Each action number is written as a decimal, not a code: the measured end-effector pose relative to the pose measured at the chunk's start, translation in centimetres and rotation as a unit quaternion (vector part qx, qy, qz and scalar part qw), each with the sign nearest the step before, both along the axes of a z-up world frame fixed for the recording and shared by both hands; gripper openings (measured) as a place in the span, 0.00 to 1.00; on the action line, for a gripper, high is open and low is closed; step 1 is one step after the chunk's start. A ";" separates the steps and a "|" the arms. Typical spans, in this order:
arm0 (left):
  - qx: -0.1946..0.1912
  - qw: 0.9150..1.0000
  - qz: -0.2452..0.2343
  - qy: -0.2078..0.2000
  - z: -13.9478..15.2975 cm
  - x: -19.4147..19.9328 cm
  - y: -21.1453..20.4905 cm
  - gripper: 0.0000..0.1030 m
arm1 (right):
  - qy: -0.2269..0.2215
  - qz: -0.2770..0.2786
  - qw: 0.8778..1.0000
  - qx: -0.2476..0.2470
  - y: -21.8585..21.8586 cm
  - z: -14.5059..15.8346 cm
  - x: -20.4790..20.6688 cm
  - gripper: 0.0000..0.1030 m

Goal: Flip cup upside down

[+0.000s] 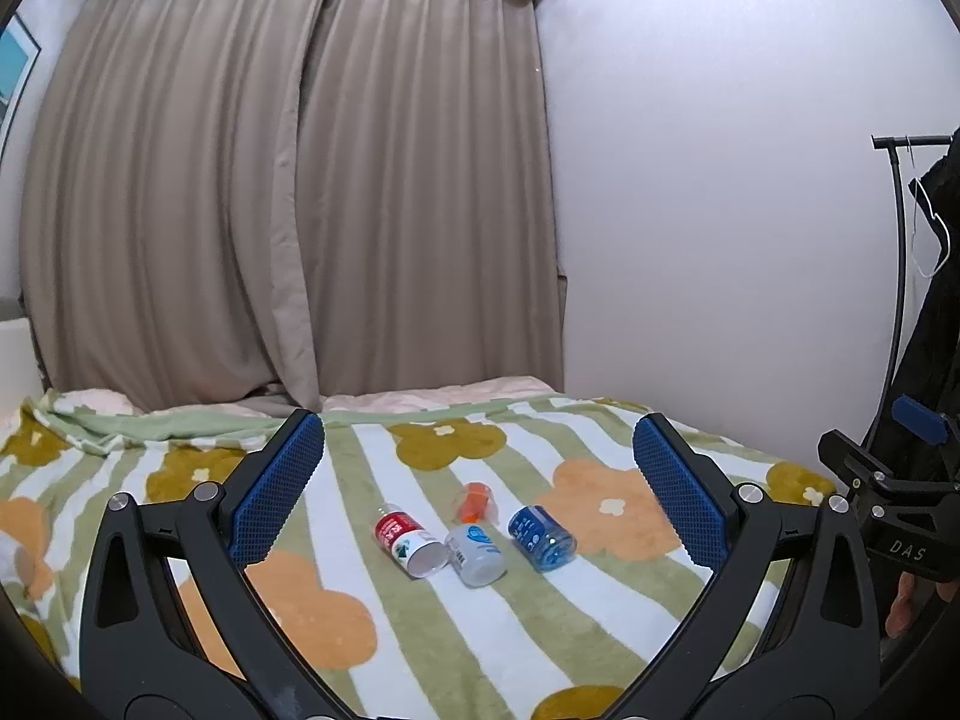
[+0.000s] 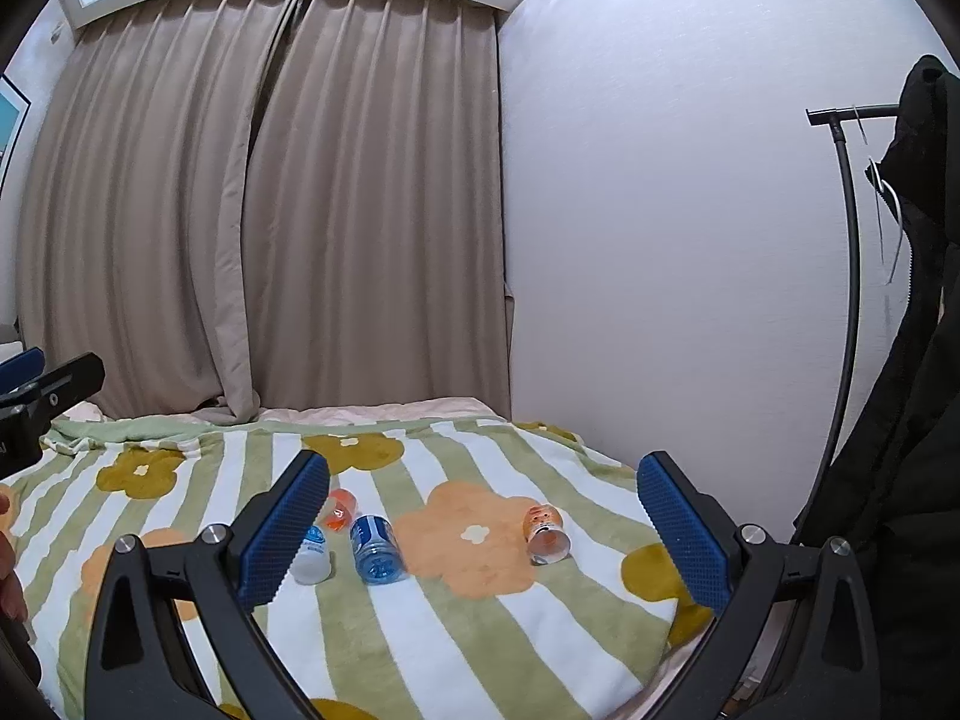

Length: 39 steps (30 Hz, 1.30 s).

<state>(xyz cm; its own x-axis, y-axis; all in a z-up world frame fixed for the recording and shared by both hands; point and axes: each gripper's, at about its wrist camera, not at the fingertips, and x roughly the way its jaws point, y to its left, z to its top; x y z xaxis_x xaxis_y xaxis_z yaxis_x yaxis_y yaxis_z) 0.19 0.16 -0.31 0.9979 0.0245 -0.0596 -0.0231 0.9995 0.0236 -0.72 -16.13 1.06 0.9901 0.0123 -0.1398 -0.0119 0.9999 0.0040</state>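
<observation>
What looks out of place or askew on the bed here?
All the small cups lie tipped on their sides on the floral blanket: a red-and-white cup, a clear cup, a blue cup and an orange cup in a cluster, plus another orange-print cup apart on the right. No spill is visible.

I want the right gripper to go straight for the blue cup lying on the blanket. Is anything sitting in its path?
Nothing visible blocks it. The blue cup lies on the blanket within the open right gripper, bare fabric in front. The white cup lies close to its left, behind the left finger.
</observation>
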 end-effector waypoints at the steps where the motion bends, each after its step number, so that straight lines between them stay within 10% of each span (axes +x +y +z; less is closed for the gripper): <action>1: 0.000 1.000 0.000 0.000 0.0 0.0 0.0 1.00 | 0.000 0.001 1.000 0.001 0.0 0.0 0.1 1.00; 39: -0.020 1.000 -0.005 0.005 -0.5 0.2 0.7 1.00 | -0.016 -0.006 1.000 0.007 0.1 -0.3 -0.3 1.00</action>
<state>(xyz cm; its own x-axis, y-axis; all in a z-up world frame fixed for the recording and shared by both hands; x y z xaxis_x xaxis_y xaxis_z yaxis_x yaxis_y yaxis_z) 0.41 0.82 -0.81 0.9974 0.0116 -0.0709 -0.0128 0.9998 -0.0154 -1.06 -16.01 0.74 0.9942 0.0015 -0.1073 0.0005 0.9998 0.0185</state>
